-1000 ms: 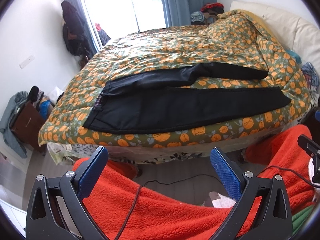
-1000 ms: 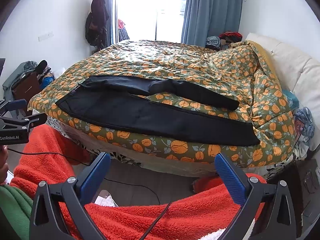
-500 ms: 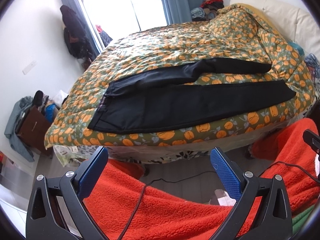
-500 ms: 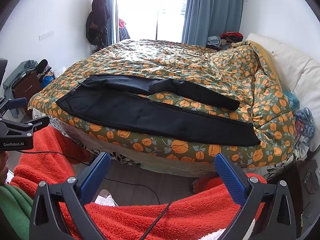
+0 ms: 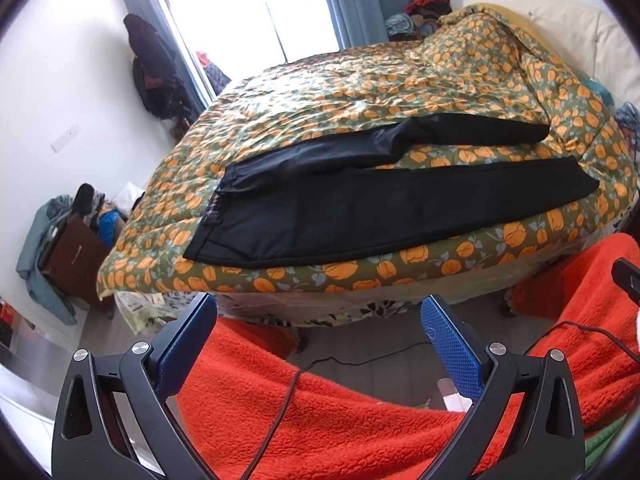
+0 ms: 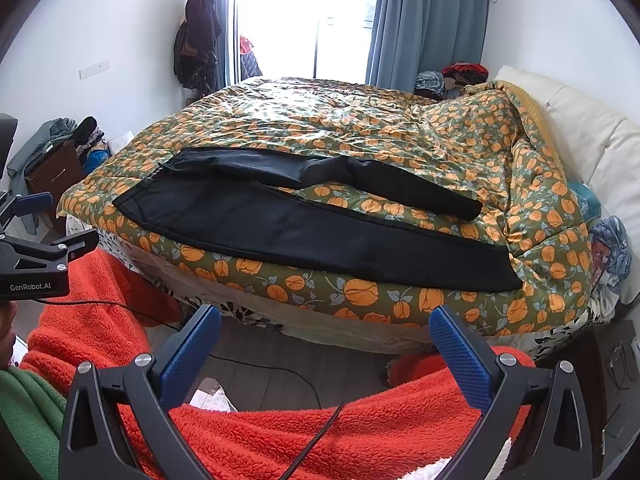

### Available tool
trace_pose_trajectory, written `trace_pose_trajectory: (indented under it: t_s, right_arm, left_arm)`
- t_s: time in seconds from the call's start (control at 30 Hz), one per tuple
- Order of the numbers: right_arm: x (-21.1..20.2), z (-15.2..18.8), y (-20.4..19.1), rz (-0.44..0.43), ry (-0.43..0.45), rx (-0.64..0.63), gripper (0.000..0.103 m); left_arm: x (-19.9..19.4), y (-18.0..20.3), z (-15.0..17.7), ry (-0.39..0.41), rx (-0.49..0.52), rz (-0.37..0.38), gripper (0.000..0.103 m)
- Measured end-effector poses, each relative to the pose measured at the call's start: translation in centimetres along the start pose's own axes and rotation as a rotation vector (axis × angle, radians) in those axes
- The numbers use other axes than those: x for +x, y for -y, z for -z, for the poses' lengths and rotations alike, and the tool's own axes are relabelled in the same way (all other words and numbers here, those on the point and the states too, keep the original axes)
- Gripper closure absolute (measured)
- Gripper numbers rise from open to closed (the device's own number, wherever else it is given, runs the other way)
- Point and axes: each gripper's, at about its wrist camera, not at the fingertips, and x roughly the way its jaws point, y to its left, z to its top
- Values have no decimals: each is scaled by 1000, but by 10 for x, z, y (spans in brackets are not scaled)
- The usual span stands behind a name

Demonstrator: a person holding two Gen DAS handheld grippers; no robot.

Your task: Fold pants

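Observation:
Black pants [image 5: 360, 208] lie spread flat near the front edge of a bed with an orange-flowered green quilt [image 5: 360, 92]. The waistband is at the left and the two legs run to the right, apart from each other. The pants also show in the right wrist view [image 6: 304, 224]. My left gripper [image 5: 318, 324] is open and empty, held back from the bed above red fleece. My right gripper [image 6: 326, 332] is open and empty, also short of the bed edge. The left gripper's body [image 6: 36, 256] shows at the left of the right wrist view.
Red fleece fabric [image 5: 340, 420] with a black cable [image 5: 304, 368] fills the foreground. A dark nightstand [image 5: 68, 256] with clothes stands left of the bed. A cream headboard [image 6: 580, 128] is at the right. A window with blue curtains [image 6: 420, 20] is behind the bed.
The left wrist view has shifted: the bed and pants now sit further right and lower in it. Both grippers stay open. The pants have not moved.

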Motion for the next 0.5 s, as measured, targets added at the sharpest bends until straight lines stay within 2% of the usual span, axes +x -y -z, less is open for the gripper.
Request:
trace_pose_trajectory:
  t_s: [0.5]
  right_arm:
    - [1, -1, 0, 0, -2, 2, 0]
  left_arm:
    - [3, -2, 0, -16, -2, 21, 1]
